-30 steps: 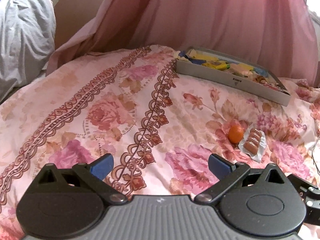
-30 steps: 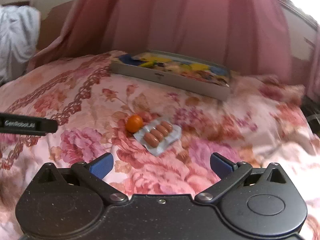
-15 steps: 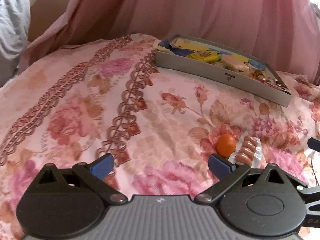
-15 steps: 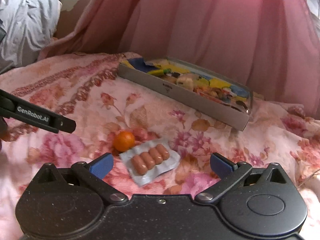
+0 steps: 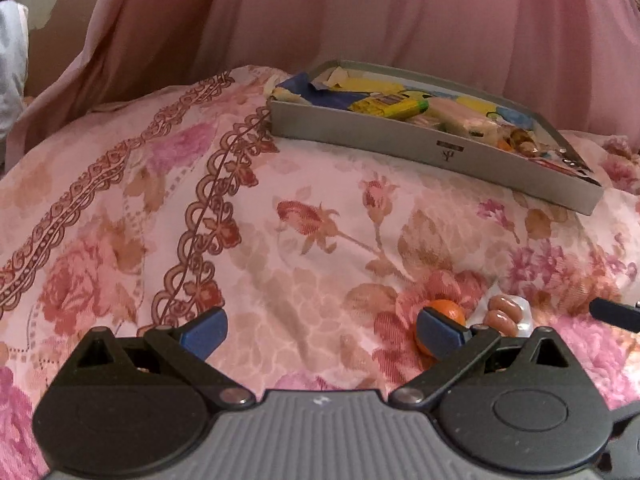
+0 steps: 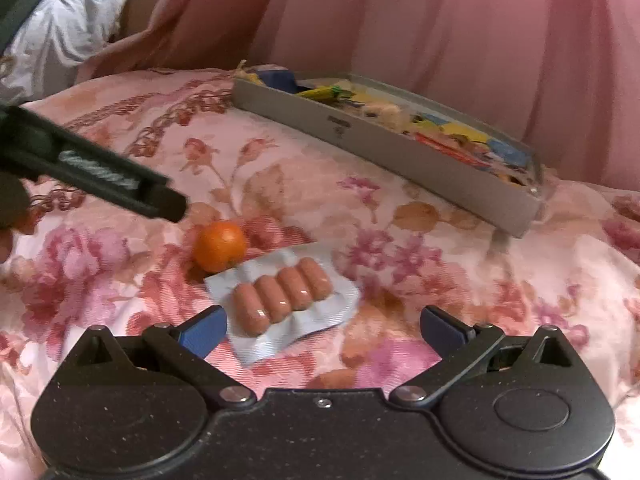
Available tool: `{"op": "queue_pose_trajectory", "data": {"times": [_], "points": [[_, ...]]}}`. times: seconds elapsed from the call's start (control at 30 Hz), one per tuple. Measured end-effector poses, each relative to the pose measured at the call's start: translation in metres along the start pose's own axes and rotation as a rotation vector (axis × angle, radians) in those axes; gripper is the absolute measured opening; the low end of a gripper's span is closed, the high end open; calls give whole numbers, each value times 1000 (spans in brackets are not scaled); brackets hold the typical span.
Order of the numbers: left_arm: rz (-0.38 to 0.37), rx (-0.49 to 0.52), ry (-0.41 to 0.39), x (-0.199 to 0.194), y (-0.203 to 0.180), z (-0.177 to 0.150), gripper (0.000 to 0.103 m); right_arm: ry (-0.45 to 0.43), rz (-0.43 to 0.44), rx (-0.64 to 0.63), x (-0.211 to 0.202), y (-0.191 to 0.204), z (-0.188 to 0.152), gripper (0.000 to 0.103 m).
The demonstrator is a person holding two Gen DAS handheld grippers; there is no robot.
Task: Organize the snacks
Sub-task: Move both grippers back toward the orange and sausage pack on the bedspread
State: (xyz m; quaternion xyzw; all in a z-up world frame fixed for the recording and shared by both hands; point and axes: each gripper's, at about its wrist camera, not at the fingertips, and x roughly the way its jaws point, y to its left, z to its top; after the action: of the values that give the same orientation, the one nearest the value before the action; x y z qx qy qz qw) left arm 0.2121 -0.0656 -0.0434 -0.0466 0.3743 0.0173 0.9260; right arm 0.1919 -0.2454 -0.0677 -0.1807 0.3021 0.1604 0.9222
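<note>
- Since both loose snacks lie close together on the bedspread [image 6: 460, 264], the pick wants care: the sausage pack [image 6: 286, 300] is flat and slick-looking, and the orange [image 6: 220, 246] sits just beside its far-left corner, touching or nearly so.
- For the right gripper [image 6: 322, 330], I'd judge the best approach is to come down low over the pack and pinch across its short side, catching the raised sausages rather than the thin film edge, which would likely slip or crumple.
- The soft quilt gives under pressure, so pressing the fingers in a little should help them get under the pack's rim.
- For the left gripper [image 5: 320, 332], the orange [image 5: 444, 314] is round and may roll on the fabric; centring it between the fingers before closing looks wise.
- The right gripper hangs low and level over the bed, jaws spread wide and empty, the pack lying just ahead between its fingers.
- The left gripper also stands wide apart and holds nothing; the orange is off-centre, partly hidden behind its right finger [image 5: 438, 334], so it needs to shift right.
- From the right view, the left tool's finger reaches in from the left, ending near the orange.
- The tray [image 6: 400, 156], already filled with packets, rests further back on the bed, well apart from both snacks.
</note>
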Motion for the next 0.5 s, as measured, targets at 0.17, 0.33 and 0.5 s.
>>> {"op": "queue_pose_trajectory", "data": {"times": [0.17, 0.33, 0.5], "points": [[7, 7, 6, 9, -9, 6, 102, -21, 47, -29, 9, 4, -5, 102], [14, 30, 2, 13, -15, 7, 102, -22, 78, -15, 20, 2, -4, 102], [21, 34, 1, 15, -18, 7, 102, -24, 125, 8, 25, -2, -3, 102]]}}
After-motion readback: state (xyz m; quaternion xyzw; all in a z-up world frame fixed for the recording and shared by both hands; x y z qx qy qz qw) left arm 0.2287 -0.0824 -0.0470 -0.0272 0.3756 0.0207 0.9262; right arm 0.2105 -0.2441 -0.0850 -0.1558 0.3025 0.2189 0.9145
